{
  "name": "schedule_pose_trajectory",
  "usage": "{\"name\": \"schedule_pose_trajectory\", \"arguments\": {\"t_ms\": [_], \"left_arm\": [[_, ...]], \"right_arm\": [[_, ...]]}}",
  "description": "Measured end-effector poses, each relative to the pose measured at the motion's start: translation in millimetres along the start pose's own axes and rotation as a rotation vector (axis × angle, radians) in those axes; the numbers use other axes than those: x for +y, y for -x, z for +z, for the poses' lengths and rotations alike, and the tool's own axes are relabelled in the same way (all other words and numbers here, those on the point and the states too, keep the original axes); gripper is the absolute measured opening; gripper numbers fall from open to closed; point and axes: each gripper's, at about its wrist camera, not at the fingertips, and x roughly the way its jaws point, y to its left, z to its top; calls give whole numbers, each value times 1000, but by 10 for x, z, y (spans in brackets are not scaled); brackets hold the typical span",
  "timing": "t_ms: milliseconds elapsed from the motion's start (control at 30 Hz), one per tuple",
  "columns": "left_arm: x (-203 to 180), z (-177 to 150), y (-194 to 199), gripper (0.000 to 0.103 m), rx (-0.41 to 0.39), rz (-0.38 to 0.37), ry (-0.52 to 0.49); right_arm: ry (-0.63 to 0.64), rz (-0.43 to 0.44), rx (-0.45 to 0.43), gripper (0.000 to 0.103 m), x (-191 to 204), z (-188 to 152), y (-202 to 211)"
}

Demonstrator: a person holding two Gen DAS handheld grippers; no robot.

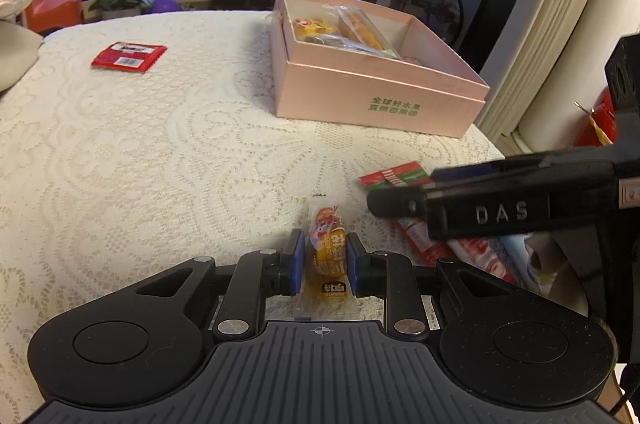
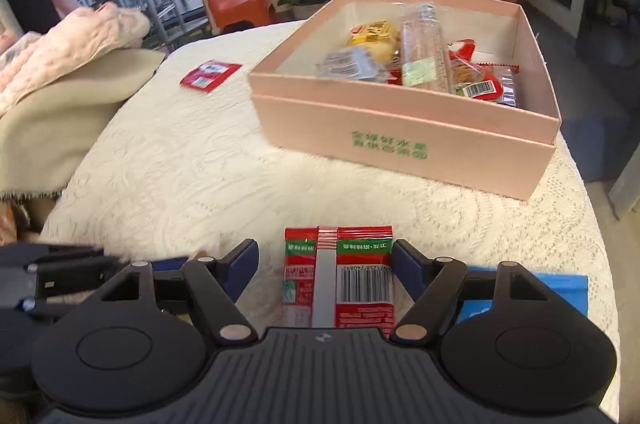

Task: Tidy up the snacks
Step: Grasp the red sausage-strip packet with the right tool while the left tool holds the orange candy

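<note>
Left wrist cam: left gripper [image 1: 322,260] is pinched tight on the yellow snack packet [image 1: 327,252], so just lift and carry it to the pink box [image 1: 380,92].

Right wrist cam: right gripper [image 2: 324,270] is spread around the red packet [image 2: 338,278], not touching yet; center, then squeeze.

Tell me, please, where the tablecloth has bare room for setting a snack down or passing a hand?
Bare lace tablecloth runs from the far red packet to the pink box. It is crowded near the right edge, where the red-green packet and blue packet lie. The box's right end has room.
</note>
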Motion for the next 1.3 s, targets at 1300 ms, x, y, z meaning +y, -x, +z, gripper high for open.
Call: {"name": "schedule_pose_trajectory", "arguments": {"t_ms": [1300], "left_arm": [[254,53,147,29,15,35,64]], "right_arm": [[54,-28,-69,93,287,-455,194]]}}
